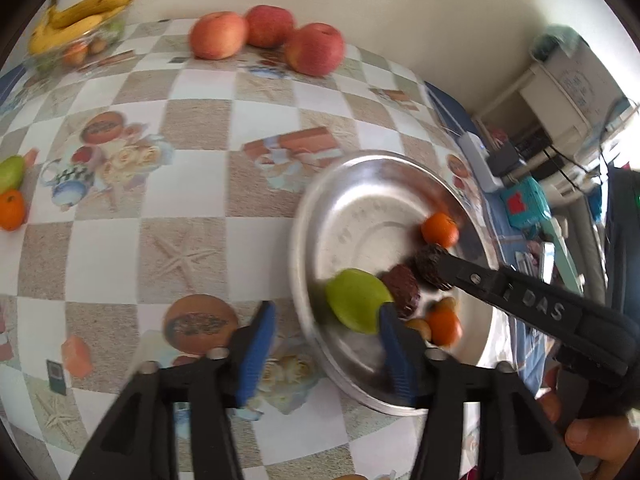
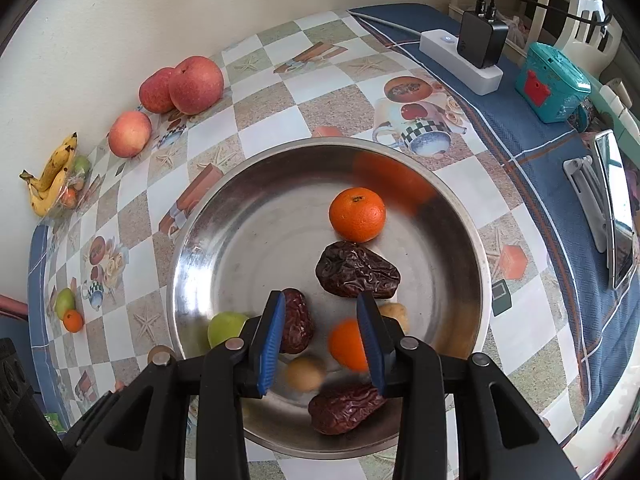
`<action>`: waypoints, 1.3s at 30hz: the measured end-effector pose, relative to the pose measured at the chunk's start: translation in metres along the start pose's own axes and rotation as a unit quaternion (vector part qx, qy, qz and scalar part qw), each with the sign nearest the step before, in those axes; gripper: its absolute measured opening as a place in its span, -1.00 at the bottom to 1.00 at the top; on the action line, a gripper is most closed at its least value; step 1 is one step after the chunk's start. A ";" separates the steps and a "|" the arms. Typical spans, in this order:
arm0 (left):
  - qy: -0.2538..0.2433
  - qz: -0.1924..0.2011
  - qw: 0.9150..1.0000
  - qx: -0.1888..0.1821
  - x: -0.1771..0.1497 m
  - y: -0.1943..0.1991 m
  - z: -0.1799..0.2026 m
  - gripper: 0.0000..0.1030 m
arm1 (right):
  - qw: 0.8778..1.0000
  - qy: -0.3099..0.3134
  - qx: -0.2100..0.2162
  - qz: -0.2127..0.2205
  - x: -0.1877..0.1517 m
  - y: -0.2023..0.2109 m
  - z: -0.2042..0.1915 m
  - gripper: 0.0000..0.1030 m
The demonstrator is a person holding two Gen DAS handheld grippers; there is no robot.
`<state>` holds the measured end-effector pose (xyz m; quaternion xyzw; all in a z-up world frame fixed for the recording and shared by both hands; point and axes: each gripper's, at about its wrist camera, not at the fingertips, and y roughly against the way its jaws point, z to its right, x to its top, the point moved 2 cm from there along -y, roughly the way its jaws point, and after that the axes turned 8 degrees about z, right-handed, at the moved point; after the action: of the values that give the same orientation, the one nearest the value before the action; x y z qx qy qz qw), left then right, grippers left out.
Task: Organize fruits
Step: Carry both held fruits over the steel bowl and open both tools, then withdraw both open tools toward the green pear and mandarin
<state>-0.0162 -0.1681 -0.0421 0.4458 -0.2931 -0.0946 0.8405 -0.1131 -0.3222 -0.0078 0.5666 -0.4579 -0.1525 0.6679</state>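
Inside, steel bowl holds tangerines, dates, green fruit; both grippers gape wide

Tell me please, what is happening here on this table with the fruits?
A person is sorting fruit into a metal bowl with two handheld grippers. The bowl already holds mandarins, wrinkled dates and a green fruit. Both the left gripper and the right gripper are over the bowl, open and holding nothing. Three apples, a banana bunch, and another green fruit with a mandarin are still out on the tablecloth.
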 end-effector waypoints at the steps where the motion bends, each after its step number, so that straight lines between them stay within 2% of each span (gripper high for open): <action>1: 0.014 0.002 1.000 0.008 0.003 0.002 -0.008 0.27 | 1.000 0.002 0.000 0.000 0.000 0.000 -0.001 -0.26; 6: 0.070 0.010 0.995 0.064 0.011 0.010 -0.047 0.40 | 0.999 0.034 0.001 0.002 -0.004 0.001 -0.018 -0.26; 8: 0.090 0.013 0.991 0.098 0.013 0.016 -0.066 0.41 | 0.999 0.052 0.003 0.003 -0.007 0.002 -0.030 -0.26; 10: 0.103 0.024 0.983 0.149 0.015 0.026 -0.086 0.41 | 0.998 0.068 0.008 0.004 -0.010 0.003 -0.040 -0.26; 13: 0.124 0.041 0.973 0.189 0.018 0.041 -0.113 0.41 | 0.995 0.096 0.017 0.007 -0.014 0.006 -0.059 -0.26; 18: 0.150 0.069 0.962 0.218 0.025 0.067 -0.146 0.45 | 0.992 0.125 0.028 0.009 -0.020 0.010 -0.086 -0.26; 24: 0.163 0.087 0.950 0.251 0.029 0.085 -0.169 0.55 | 0.990 0.129 0.048 0.006 -0.028 0.013 -0.113 -0.26; 27: 0.164 0.085 0.949 0.256 0.028 0.088 -0.175 0.75 | 0.990 0.131 0.058 0.002 -0.034 0.013 -0.126 -0.26; 28: 0.162 0.084 0.949 0.257 0.029 0.086 -0.175 0.89 | 0.989 0.133 0.060 0.000 -0.036 0.012 -0.131 -0.26; 29: 0.158 0.082 0.949 0.259 0.029 0.086 -0.175 1.00 | 0.989 0.134 0.060 -0.001 -0.037 0.012 -0.134 -0.19; 30: 0.153 0.079 0.949 0.264 0.028 0.084 -0.175 1.00 | 0.989 0.135 0.061 -0.002 -0.039 0.011 -0.138 -0.07; 32: 0.139 0.072 0.947 0.281 0.027 0.082 -0.174 1.00 | 0.989 0.136 0.062 -0.001 -0.043 0.008 -0.143 0.64; 33: 0.134 0.068 0.945 0.291 0.027 0.080 -0.175 1.00 | 0.989 0.137 0.061 -0.001 -0.045 0.005 -0.146 0.74; 39: 0.139 0.054 0.939 0.308 0.022 0.075 -0.187 1.00 | 0.989 0.143 0.042 -0.022 -0.056 -0.018 -0.150 0.78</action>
<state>0.1017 -0.0040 -0.0529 0.6754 -0.2117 0.1091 0.6979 -0.0197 -0.1945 -0.0390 0.6199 -0.3511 -0.0656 0.6987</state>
